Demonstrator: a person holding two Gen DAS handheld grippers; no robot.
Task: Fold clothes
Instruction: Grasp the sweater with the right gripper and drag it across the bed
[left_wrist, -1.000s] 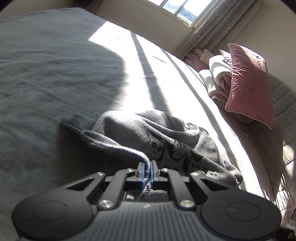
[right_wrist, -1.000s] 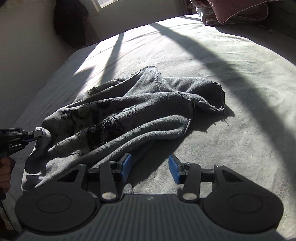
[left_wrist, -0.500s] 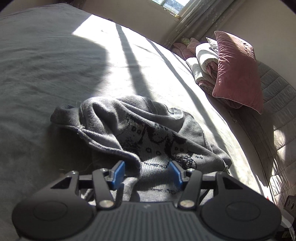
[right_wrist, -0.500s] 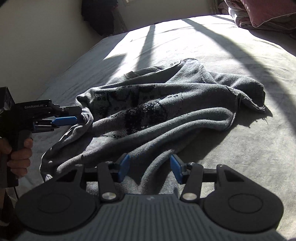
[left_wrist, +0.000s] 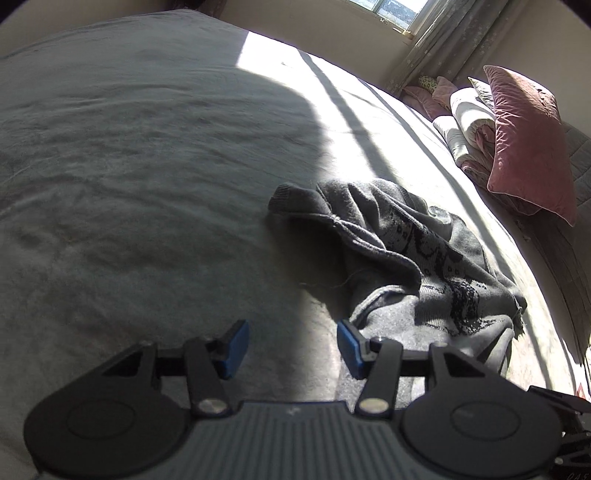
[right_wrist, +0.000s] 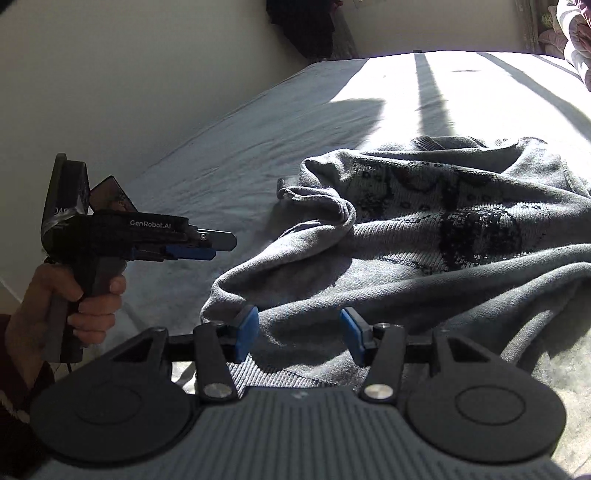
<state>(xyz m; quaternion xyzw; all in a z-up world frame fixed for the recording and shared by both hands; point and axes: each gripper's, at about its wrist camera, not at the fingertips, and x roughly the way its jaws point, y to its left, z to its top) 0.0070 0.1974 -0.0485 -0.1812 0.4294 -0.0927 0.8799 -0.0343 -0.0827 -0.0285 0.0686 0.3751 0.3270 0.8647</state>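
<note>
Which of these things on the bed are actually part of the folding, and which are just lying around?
Part of the job:
grey sweater
left gripper
right gripper
bed

Just lying about:
pink pillow
rolled bedding
curtain

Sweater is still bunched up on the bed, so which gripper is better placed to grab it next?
Right. The right gripper hangs open directly over the sweater hem; the left gripper, open too, is over bare bed beside it.

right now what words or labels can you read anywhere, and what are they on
"GenRobot.AI": white letters on the side of the left gripper, seen from the right wrist view.
Partial letters, about "DAF", on the upright block behind that gripper's body: cut off, not readable in full.
Faint marks at the bottom right corner of the left wrist view: too small to read.
The sweater has a knitted pattern, no words.
</note>
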